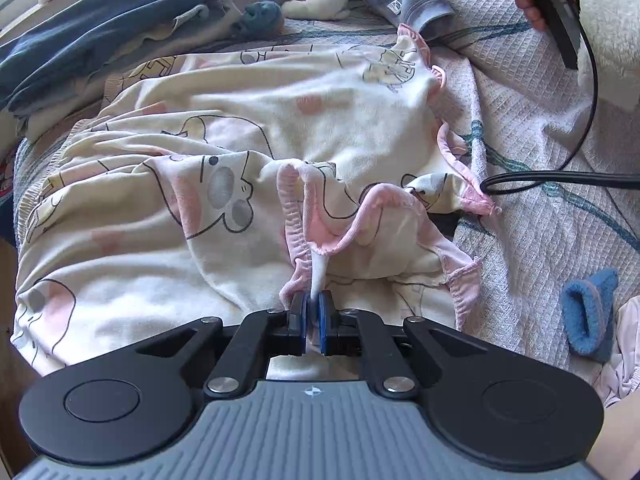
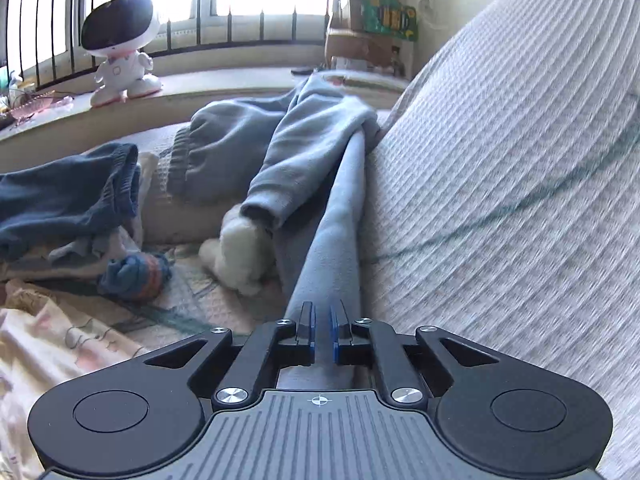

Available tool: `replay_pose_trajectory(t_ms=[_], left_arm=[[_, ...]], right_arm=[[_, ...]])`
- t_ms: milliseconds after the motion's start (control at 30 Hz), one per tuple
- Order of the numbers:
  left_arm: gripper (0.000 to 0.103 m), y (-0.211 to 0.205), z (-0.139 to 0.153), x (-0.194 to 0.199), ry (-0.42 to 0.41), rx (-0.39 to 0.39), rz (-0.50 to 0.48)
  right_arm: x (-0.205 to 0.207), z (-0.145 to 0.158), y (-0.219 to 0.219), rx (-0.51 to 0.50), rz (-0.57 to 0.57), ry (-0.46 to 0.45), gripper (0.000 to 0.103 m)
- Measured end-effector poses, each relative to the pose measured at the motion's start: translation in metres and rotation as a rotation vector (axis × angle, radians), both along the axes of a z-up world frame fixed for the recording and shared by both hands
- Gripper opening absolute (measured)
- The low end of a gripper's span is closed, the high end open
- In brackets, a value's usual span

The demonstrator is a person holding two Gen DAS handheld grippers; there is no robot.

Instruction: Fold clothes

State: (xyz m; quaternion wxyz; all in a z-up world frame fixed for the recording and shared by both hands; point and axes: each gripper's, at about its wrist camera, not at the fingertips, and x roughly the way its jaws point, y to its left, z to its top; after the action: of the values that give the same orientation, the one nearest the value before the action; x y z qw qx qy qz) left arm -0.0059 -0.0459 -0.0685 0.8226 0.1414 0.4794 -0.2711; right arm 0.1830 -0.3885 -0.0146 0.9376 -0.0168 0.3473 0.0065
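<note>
Garment (image 1: 256, 120): soft cream print | left hand-held gripper (image 1: 313, 304) clamping its pink ribbed hem | right (image 2: 322, 320) slightly apart

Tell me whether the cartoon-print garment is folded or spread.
Spread, not folded: the cartoon-print garment lies rumpled across the bed, its pink trim pinched in the left gripper.

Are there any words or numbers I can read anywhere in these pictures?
None can be read.
Tag on the grey garment: dark print, too small to read.
Green box by the window: yellow marks, too blurred to read.
Printed garment: only cartoon animals, no letters.
Gripper bodies: only a small crosshair mark, no words.
</note>
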Motion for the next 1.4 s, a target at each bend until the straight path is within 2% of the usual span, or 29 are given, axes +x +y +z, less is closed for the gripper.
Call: replay_pose_trajectory(t_ms=[67,167,300,367,467,533,567,633,667,733,767,800,867,967,1100,1167,1233,1300,1400], left_arm=[[0.005,0.001,0.001,-0.001,0.001,-0.009,-0.001],[0.006,0.001,0.002,0.000,-0.001,-0.013,-0.005],[0.010,0.014,0.011,0.000,0.012,-0.065,0.014],[0.014,0.022,0.016,-0.001,0.024,-0.099,0.024],[0.024,0.033,0.024,-0.010,0.048,-0.142,0.020],[0.034,0.035,0.025,-0.018,0.039,-0.134,0.020],[0.037,0.034,0.024,-0.021,0.032,-0.121,0.023],[0.037,0.033,0.022,-0.027,0.033,-0.117,0.015],[0.037,0.032,0.020,-0.029,0.041,-0.122,0.004],[0.033,0.028,0.016,-0.033,0.067,-0.134,-0.032],[0.030,0.025,0.013,-0.036,0.082,-0.136,-0.056],[0.014,0.022,0.009,-0.037,0.103,-0.136,-0.081],[0.002,0.016,0.002,-0.043,0.141,-0.101,-0.133],[0.000,0.013,-0.002,-0.053,0.173,-0.048,-0.199],[0.000,0.025,0.005,-0.064,0.200,-0.018,-0.227],[0.000,0.031,0.010,-0.069,0.198,-0.010,-0.238],[0.000,0.034,0.011,-0.071,0.186,0.004,-0.236],[0.000,0.037,0.011,-0.069,0.171,0.008,-0.208],[0.001,0.041,0.009,-0.067,0.171,-0.019,-0.169]], right_arm=[[-0.013,-0.001,0.016,0.020,0.095,0.070,0.013],[-0.054,0.001,0.049,0.056,0.297,0.160,0.014],[-0.117,0.013,0.097,0.095,0.565,0.211,0.017],[-0.139,0.016,0.118,0.099,0.664,0.220,0.031],[-0.150,0.017,0.149,0.073,0.764,0.200,0.043],[-0.149,0.011,0.167,0.030,0.813,0.207,0.050],[-0.148,0.003,0.176,-0.006,0.824,0.224,0.050],[-0.144,-0.017,0.193,-0.089,0.834,0.263,0.048],[-0.142,-0.027,0.202,-0.130,0.838,0.282,0.034],[-0.137,-0.038,0.204,-0.164,0.779,0.315,0.002],[-0.136,-0.036,0.196,-0.148,0.737,0.310,0.002],[-0.137,-0.031,0.187,-0.121,0.693,0.304,0.002],[-0.141,-0.015,0.162,-0.062,0.594,0.299,0.002],[-0.164,0.008,0.127,0.022,0.491,0.314,0.002],[-0.193,0.005,0.097,0.043,0.370,0.308,0.002],[-0.197,-0.006,0.090,0.057,0.302,0.263,0.005],[-0.194,-0.015,0.090,0.030,0.263,0.208,0.011],[-0.185,-0.017,0.093,0.004,0.235,0.156,0.012],[-0.172,-0.004,0.096,-0.004,0.194,0.110,0.023]])
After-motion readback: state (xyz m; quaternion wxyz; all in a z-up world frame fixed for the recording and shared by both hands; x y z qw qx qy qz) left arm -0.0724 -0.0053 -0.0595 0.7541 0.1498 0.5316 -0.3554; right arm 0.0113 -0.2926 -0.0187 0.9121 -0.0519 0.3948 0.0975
